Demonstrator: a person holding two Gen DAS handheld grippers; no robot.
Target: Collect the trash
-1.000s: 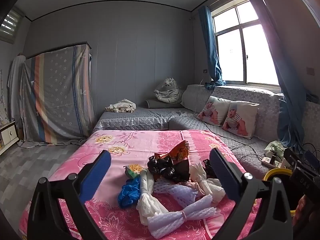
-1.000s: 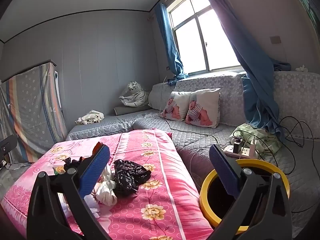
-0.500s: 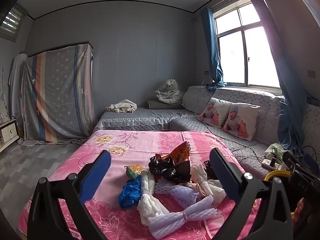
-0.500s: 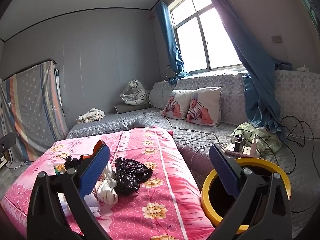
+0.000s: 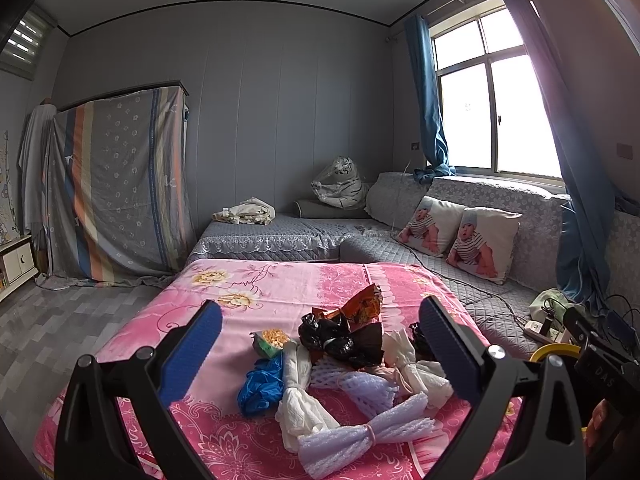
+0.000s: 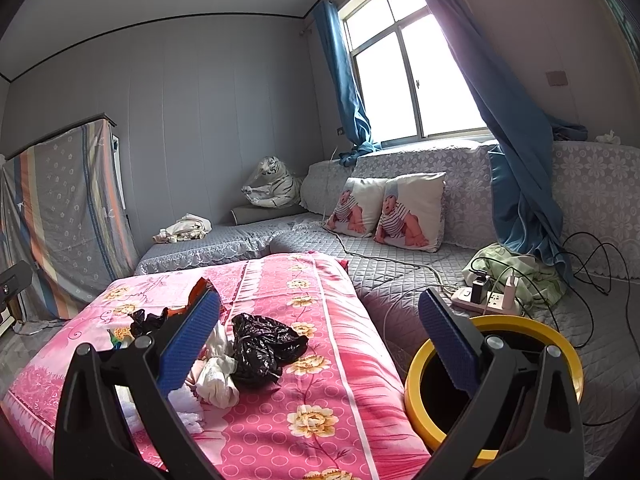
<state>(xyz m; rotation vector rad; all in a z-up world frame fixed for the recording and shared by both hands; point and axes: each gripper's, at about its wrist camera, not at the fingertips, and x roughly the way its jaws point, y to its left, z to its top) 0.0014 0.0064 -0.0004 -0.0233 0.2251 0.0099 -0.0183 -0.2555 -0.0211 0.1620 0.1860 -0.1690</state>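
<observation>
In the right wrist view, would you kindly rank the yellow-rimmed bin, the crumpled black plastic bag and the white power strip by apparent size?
1. Yellow-rimmed bin, though it is also nearest the camera.
2. Crumpled black plastic bag.
3. White power strip, farthest away.

The only legible lettering is "DAS", printed pale and upside down as seen from the left wrist camera, on the black housing of the right tongs [image 5: 604,368] at the right edge of that view. Further characters may follow it, but they are too dark to make out. The orange snack wrapper [image 5: 362,306] and the small green packet [image 5: 269,342] on the pink bed sheet [image 5: 224,292] carry print that is too small and crumpled to read.
</observation>
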